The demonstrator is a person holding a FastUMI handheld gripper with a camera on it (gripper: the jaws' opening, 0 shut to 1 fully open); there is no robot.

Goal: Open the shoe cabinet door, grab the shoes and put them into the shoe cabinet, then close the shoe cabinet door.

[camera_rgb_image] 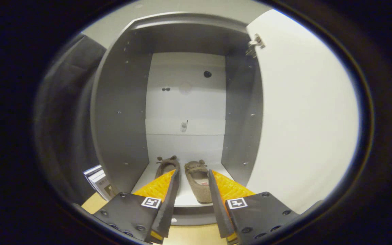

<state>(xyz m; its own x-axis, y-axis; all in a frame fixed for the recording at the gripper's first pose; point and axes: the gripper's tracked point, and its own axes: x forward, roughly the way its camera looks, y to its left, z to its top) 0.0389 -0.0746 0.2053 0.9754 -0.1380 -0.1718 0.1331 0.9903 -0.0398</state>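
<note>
Shoes [185, 178]: brown pair, side by side on the bottom shelf [189, 199] of the shoe cabinet [121, 112], toes pointing to the back panel. Cabinet door [305, 115] swung wide open on the right, hinge [255, 44] visible at its upper corner. Gripper [192, 204] just outside the cabinet's front edge; jaws spread, holding nothing. Right shoe seen through the gap between the fingers; left shoe partly behind the left finger [168, 200]. Small boxed items [97, 182] stand left of the cabinet. Light wooden floor [92, 204] below.
</note>
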